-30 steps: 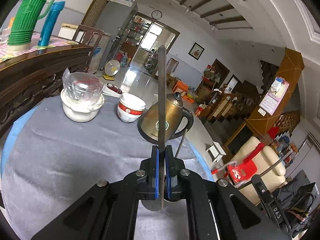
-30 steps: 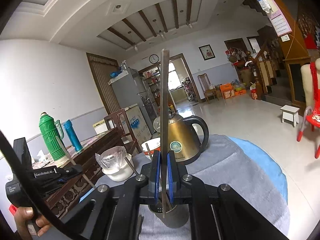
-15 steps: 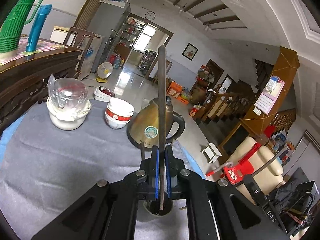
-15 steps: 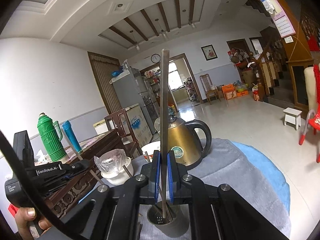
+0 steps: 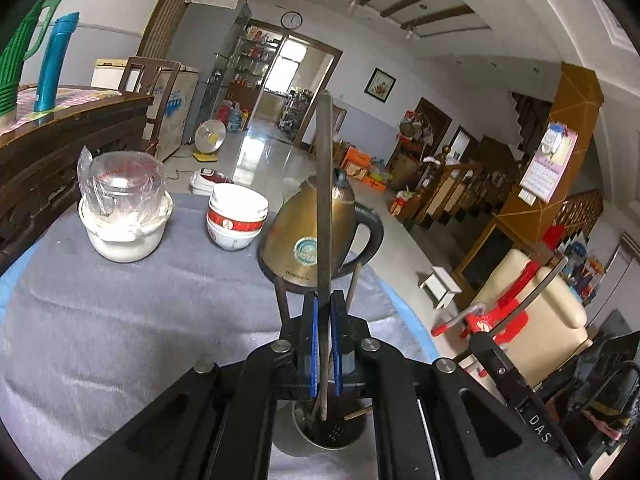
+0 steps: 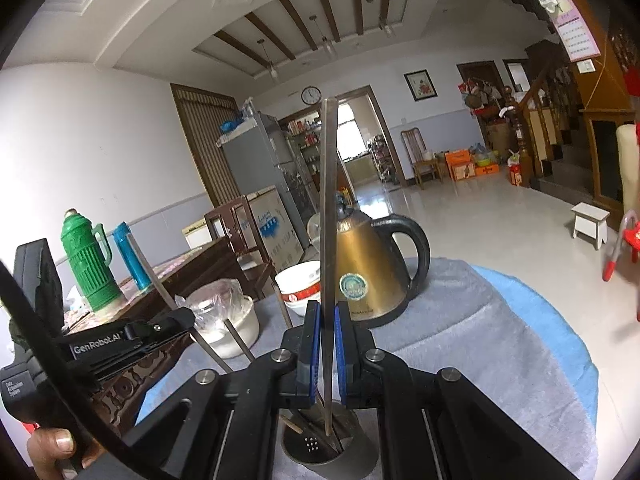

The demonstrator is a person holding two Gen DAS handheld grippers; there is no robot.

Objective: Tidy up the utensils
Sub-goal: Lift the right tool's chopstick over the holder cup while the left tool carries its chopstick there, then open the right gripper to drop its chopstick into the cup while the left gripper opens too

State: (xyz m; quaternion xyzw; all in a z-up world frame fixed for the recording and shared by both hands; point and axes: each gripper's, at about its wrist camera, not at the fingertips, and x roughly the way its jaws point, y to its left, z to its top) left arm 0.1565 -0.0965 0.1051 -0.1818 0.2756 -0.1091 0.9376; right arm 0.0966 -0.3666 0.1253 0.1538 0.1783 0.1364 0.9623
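Observation:
My left gripper (image 5: 323, 344) is shut on a long grey metal utensil (image 5: 323, 208) held upright, its lower end inside the metal utensil cup (image 5: 329, 434). My right gripper (image 6: 327, 350) is shut on another long grey metal utensil (image 6: 329, 216), also upright with its tip down in the same cup (image 6: 330, 454). The cup stands on the grey cloth under both grippers and holds other sticks, among them a wooden one (image 6: 294, 426). The left gripper also shows at the left of the right wrist view (image 6: 120, 340).
A brass kettle (image 5: 316, 236) stands just beyond the cup. Stacked red-and-white bowls (image 5: 236, 216) and a white pot with a wrapped glass lid (image 5: 124, 212) sit further left. A dark wooden table with green and blue flasks (image 6: 86, 264) is at far left.
Both grippers have lowered with their utensils, whose lower ends now reach into the cup. The cup has come fully into view under the fingers.

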